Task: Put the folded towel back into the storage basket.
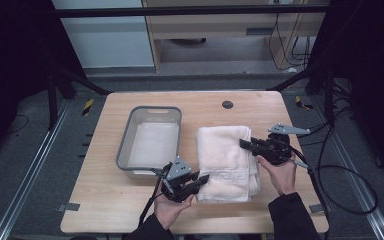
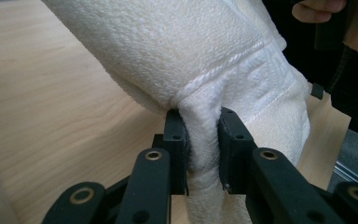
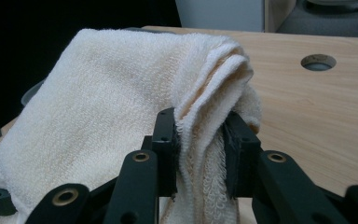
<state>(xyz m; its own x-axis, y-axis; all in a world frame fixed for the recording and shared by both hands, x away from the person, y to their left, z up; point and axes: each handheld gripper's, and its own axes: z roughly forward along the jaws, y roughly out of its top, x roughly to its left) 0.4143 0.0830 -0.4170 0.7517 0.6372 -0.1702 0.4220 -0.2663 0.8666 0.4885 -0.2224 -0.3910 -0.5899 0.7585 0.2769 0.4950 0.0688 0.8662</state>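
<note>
A folded cream towel (image 1: 226, 160) hangs a little above the wooden table (image 1: 105, 200), held at two sides. My left gripper (image 1: 203, 179) is shut on the towel's near-left edge; in the left gripper view its black jaws pinch a fold of the towel (image 2: 205, 140) just below the woven border. My right gripper (image 1: 245, 144) is shut on the towel's far-right edge, where the stacked layers of the towel (image 3: 200, 140) bunch between its jaws. Both hands come in from the near edge of the table.
A grey plastic bin (image 1: 125, 145) stands empty on the table left of the towel, close to my left gripper. A round cable hole (image 1: 227, 104) sits in the tabletop at the back. Cables trail off the right side. Bare wood lies along the near and far-right edges.
</note>
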